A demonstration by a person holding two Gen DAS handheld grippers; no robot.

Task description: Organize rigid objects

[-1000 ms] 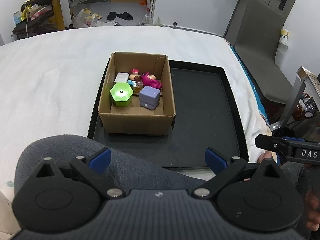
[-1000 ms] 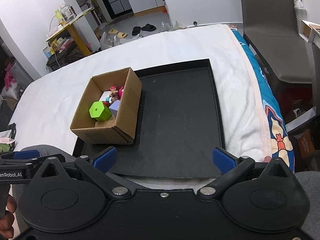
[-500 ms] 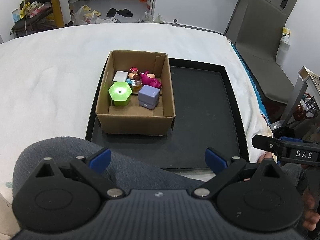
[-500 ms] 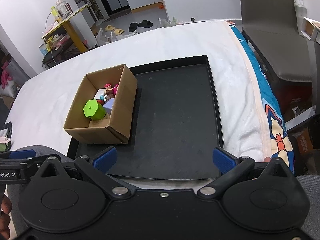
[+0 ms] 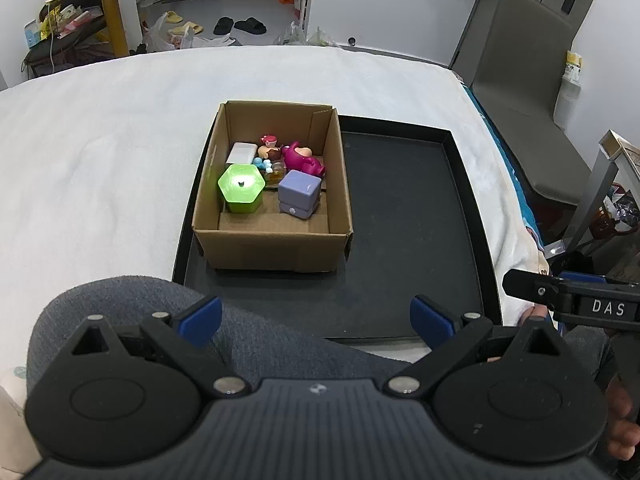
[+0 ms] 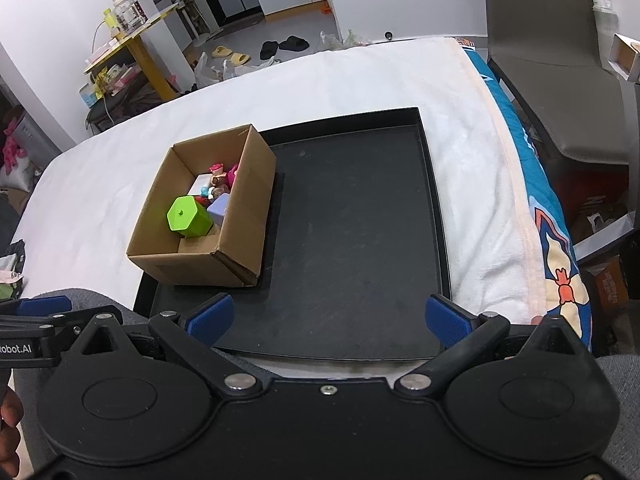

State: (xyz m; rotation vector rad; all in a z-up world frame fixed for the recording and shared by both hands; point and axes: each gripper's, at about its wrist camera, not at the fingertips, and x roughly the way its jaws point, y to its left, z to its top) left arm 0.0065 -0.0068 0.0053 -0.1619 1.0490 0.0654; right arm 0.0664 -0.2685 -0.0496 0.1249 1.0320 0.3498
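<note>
An open cardboard box (image 5: 272, 248) (image 6: 244, 208) stands on the left part of a black tray (image 5: 400, 220) (image 6: 360, 220). Inside it lie a green hexagonal container (image 5: 241, 187) (image 6: 188, 217), a lilac cube (image 5: 300, 194) (image 6: 219, 208), a magenta toy (image 5: 302, 160), a white block (image 5: 241, 153) and small figurines (image 5: 269, 148). My left gripper (image 5: 316, 314) hangs open near the tray's front edge, above a grey-clad knee (image 5: 160, 300), holding nothing. My right gripper (image 6: 328, 316) is open too, over the tray's near edge, well short of the box.
The tray rests on a white blanket (image 5: 100, 140) covering a bed. A grey chair (image 5: 520, 60) stands at the right. A yellow table (image 5: 100, 0) with clutter, slippers (image 5: 240, 24) and bags lie on the floor beyond the bed. The right half of the tray is bare.
Both views have drifted slightly, so the box and tray sit a little nearer the middle of each frame. Both grippers remain open; the box contents have not moved.
</note>
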